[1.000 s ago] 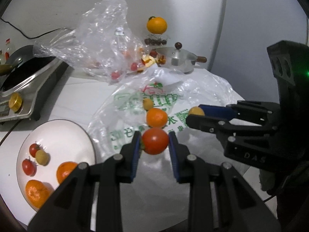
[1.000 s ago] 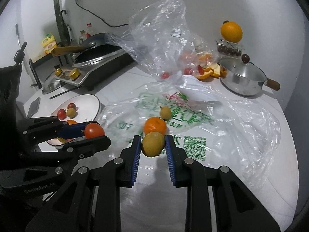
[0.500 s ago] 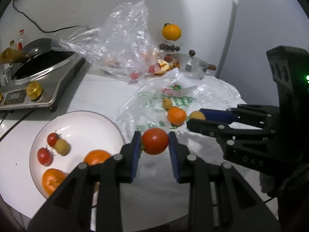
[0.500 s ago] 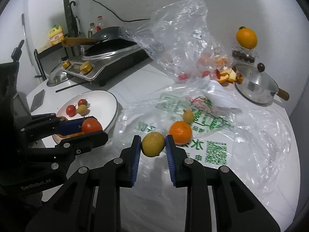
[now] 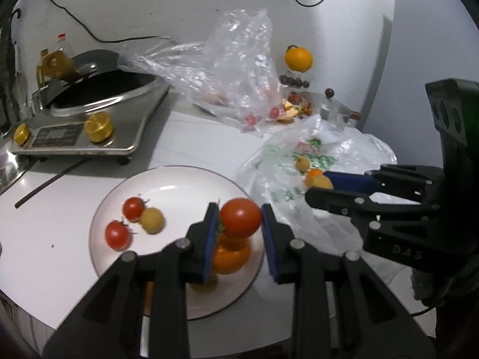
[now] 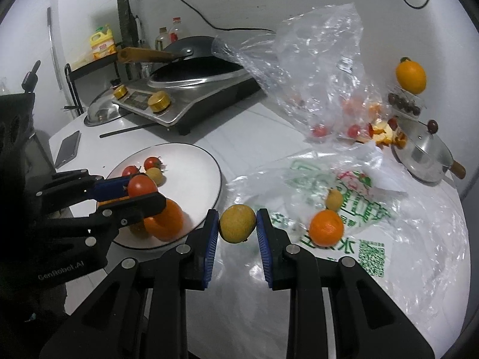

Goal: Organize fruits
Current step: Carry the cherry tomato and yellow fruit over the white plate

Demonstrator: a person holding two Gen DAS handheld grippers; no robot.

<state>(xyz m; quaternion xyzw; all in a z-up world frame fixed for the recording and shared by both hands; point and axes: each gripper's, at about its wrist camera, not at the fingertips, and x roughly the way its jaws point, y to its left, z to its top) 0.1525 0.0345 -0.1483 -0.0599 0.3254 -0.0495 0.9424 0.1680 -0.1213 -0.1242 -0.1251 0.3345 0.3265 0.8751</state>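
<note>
White counter, kitchen corner, grey wall. Left gripper: tilted downward over white plate, pads clamped on red tomato. Right gripper: tilted downward just beside plate rim, clamped on yellow-green fruit. Printed bag carries one orange. Beyond: cooktop with pan, small pot. Right view alone: phone.

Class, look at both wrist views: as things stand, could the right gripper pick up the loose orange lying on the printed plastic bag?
Probably not yet. The right gripper is shut on a yellow-green round fruit, so its jaws are full. The loose orange itself lies uncovered on the printed plastic bag, close beside the gripper, with nothing on top.
</note>
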